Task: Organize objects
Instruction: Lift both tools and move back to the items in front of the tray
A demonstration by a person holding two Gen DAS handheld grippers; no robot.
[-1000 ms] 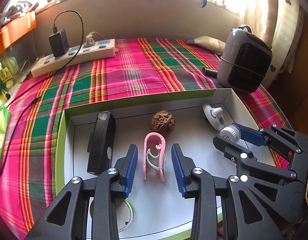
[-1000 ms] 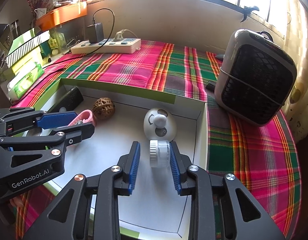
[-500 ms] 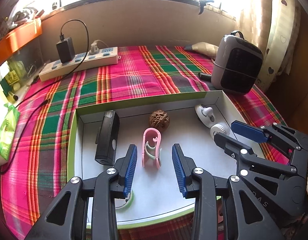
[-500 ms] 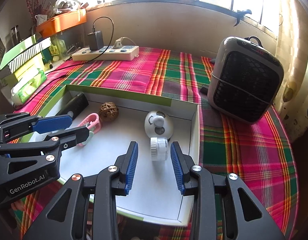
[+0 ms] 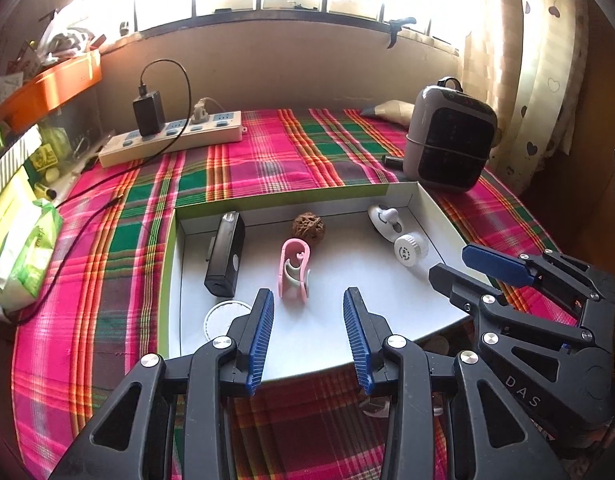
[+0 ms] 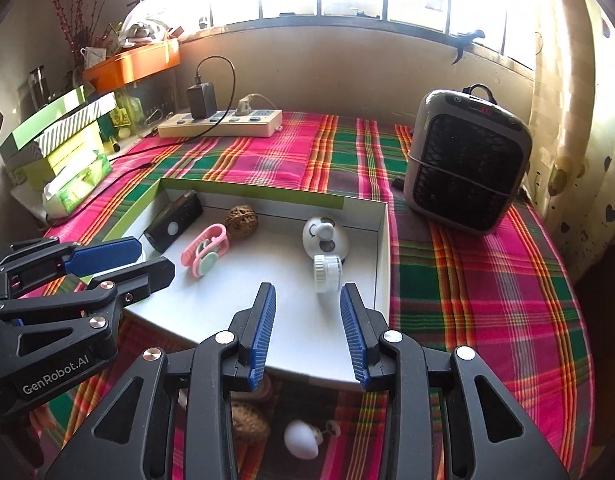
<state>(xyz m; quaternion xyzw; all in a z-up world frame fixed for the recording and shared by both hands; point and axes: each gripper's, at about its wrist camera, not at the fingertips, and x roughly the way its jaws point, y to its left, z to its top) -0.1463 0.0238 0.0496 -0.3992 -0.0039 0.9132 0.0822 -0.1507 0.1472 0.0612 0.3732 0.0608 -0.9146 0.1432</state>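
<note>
Left wrist view gives us the white tray (image 5: 427,216) with green outer walls as our landmark, resting on a plaid-covered desk (image 5: 267,160). Inside the tray, a black device (image 5: 225,260) lies along its left wall, a walnut (image 5: 308,226) sits near its far wall, and a pink clip (image 5: 293,274) lies just in front of the walnut. A white hook (image 5: 385,220) sits by the tray's far right corner, with a white cap (image 5: 407,249) touching it on the near side. A round white lid (image 5: 223,318) lies in the near left corner. Our left gripper (image 5: 308,336) hovers over the tray's near edge, jaws apart and empty. Our right gripper (image 6: 307,334) hovers likewise, jaws apart and empty, the cap just beyond its tips. A heater (image 6: 465,164) stands outside the tray's far right corner; a power strip (image 5: 171,138) lies well behind the tray.
</note>
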